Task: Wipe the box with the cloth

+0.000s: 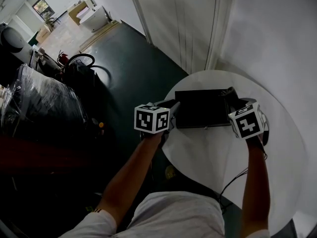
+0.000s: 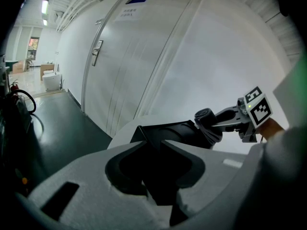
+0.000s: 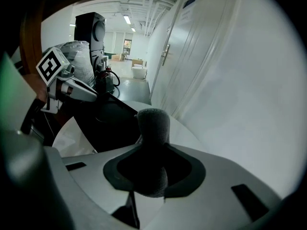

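Observation:
A flat black box (image 1: 202, 108) lies on the round white table (image 1: 208, 152). My left gripper (image 1: 172, 109) is at the box's left edge, and in the left gripper view the jaws (image 2: 154, 143) close over that edge of the box (image 2: 172, 131). My right gripper (image 1: 233, 100) is shut on a rolled dark grey cloth (image 1: 229, 93) over the box's far right corner. In the right gripper view the cloth (image 3: 153, 128) stands up between the jaws, with the box (image 3: 108, 121) to its left. The left gripper view also shows the cloth (image 2: 209, 122).
A white door (image 1: 183, 19) and a white wall rise just behind the table. The dark green floor (image 1: 124, 58) lies to the left, with black wrapped equipment (image 1: 44, 108) on it. A black cable (image 1: 233, 180) hangs over the table's near edge.

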Demonstrator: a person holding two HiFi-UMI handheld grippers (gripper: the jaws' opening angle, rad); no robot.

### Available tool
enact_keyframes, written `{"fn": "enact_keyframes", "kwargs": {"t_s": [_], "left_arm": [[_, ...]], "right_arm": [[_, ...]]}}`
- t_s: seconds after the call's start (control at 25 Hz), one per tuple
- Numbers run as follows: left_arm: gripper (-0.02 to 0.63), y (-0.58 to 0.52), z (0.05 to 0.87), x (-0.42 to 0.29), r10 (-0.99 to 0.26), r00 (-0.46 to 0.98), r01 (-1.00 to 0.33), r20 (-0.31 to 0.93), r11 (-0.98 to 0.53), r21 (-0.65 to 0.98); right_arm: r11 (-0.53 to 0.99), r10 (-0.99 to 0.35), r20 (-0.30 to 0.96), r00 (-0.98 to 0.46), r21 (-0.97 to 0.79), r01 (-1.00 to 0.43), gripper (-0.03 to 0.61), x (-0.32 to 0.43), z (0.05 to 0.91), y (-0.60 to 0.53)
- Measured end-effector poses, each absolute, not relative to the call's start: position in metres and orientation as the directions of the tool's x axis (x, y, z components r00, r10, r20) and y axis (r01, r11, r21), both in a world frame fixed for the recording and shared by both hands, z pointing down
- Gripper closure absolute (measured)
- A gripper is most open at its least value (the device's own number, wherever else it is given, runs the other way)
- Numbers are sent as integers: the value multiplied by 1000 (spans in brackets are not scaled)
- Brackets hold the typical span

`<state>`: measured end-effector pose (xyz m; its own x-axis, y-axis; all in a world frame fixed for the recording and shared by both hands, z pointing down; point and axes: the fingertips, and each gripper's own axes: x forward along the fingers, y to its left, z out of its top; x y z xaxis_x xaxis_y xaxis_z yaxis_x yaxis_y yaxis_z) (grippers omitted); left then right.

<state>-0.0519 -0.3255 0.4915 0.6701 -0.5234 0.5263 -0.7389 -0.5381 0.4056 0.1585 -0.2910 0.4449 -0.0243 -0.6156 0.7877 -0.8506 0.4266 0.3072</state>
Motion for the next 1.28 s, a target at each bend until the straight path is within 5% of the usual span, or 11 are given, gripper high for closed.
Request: {"fn": "enact_keyframes", "kwargs": {"t_s": [0.28,0.8,1.28], "left_arm": [[517,-326,491,-51,-523,671,-738,525,-540,406],[518,-324,491,-50,-524,674,-736,521,-537,411],[518,-326,491,-52,-523,676,-734,519,-541,411]], "right_arm": [[407,-643,765,-41,296,-864,482,159,434,-285],[558,-607,711,-355,64,-827,482,3,430,-269],[592,-565,797,-213,212,-778,482,25,466,-270]]}}
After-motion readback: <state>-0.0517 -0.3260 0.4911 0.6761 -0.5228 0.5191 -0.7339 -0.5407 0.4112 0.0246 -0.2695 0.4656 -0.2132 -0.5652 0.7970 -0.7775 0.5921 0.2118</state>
